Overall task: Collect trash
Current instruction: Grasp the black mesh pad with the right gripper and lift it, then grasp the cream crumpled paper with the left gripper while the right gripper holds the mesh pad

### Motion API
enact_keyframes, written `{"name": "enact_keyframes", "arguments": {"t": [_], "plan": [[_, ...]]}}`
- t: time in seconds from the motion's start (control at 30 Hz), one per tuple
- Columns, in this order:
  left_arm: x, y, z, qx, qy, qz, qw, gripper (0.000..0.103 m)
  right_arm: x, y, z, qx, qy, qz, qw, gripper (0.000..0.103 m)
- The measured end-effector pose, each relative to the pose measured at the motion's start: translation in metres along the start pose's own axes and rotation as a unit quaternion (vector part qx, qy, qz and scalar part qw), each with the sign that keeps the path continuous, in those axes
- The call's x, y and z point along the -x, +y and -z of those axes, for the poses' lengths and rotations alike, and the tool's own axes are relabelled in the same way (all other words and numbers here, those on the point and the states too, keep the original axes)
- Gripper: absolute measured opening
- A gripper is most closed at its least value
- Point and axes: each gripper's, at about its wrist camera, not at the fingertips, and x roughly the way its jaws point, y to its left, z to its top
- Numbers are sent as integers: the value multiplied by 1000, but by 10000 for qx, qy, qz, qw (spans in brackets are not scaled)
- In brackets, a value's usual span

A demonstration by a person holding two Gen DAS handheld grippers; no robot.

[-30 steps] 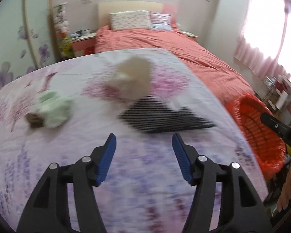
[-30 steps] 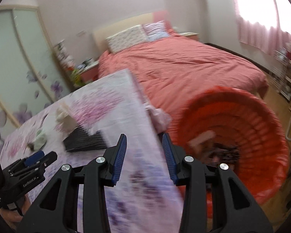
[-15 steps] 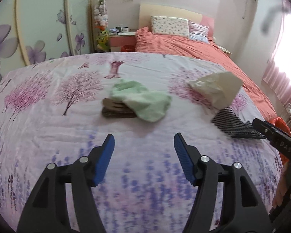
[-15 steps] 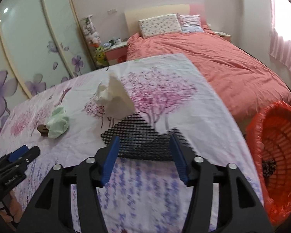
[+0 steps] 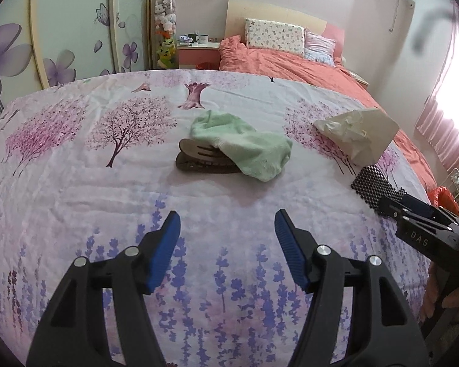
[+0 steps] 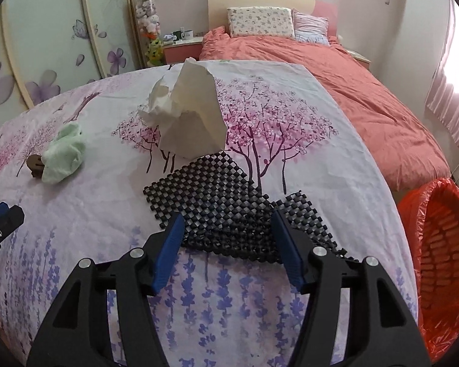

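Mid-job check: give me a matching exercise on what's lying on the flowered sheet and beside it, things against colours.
Things:
1. mesh mat
2. crumpled paper
3. cloth
4. bin liner

Colours:
A. pale green
B. red-orange
C. black
D. cream

Pairs: 1-C, 2-D, 3-A, 4-B

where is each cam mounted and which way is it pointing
Left wrist: on the left gripper, angled down over the flowered sheet at the green cloth and brown hair clip; the right gripper and a hand show at right.
Right wrist: on the right gripper, aimed at the black mesh mat; orange bin at right.
Shared: cloth, clip, mat, crumpled paper, red bed.
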Motion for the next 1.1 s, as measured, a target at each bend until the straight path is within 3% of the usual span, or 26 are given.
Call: {"name": "enact_keyframes", "arguments": {"t": [0.23, 0.43, 0.8, 1.1], "plan": [[-3, -7, 2, -67, 57, 23, 10000, 64, 1, -4, 0, -91, -30, 16, 10000, 38], [-4, -18, 2, -148, 75, 80, 9998, 64, 2, -13, 1, -221, -44, -49, 9997, 11], [-7, -85, -30, -393, -195, 695, 9966, 73, 30, -49, 9, -845, -426, -167, 9954, 9], [-43, -144, -71, -292, -231, 911, 9951, 73, 29, -72, 15, -1073, -434, -220, 9930, 9]]}}
